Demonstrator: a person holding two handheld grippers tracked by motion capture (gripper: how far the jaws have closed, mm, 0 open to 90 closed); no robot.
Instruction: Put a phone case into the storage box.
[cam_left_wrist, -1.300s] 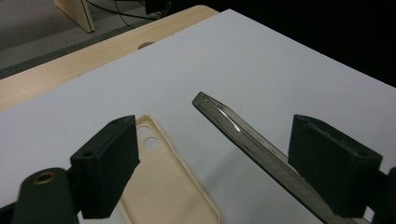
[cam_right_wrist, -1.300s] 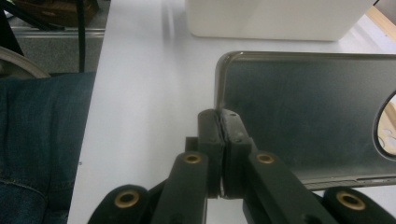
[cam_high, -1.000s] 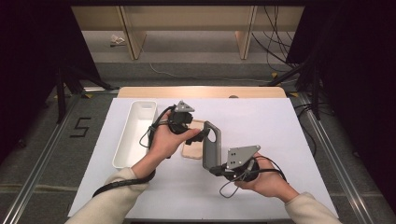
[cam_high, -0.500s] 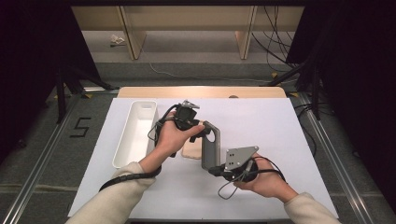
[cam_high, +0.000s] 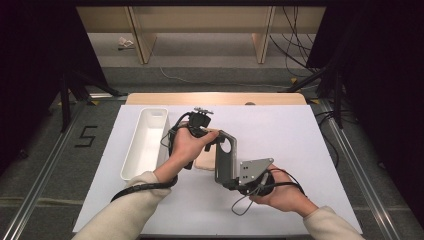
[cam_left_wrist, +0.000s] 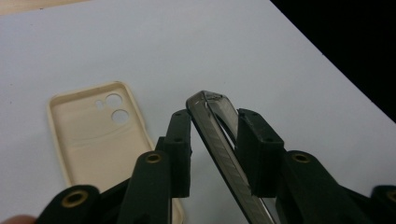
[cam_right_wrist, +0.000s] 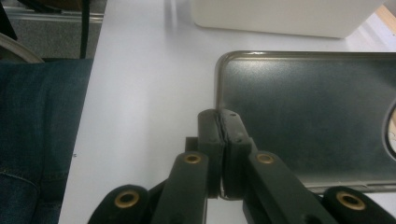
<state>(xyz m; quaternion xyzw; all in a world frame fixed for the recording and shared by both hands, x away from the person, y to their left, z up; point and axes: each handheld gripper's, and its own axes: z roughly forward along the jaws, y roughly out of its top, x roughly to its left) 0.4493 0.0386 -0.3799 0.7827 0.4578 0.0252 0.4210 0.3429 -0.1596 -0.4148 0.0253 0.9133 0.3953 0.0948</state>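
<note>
Right gripper (cam_right_wrist: 219, 122) pressed together, pinching the edge of one dark grey, glossy phone case (cam_right_wrist: 308, 116), held upright above the white table (cam_high: 280, 130). Left gripper (cam_left_wrist: 212, 135) just been closing, jaws flanking the case's top edge; contact unclear. One beige soft phone case (cam_left_wrist: 93, 135) flat below, partly hidden. One white oblong tray (cam_high: 145, 145) alongside.

1 overhead view, 2 close gripper views
</note>
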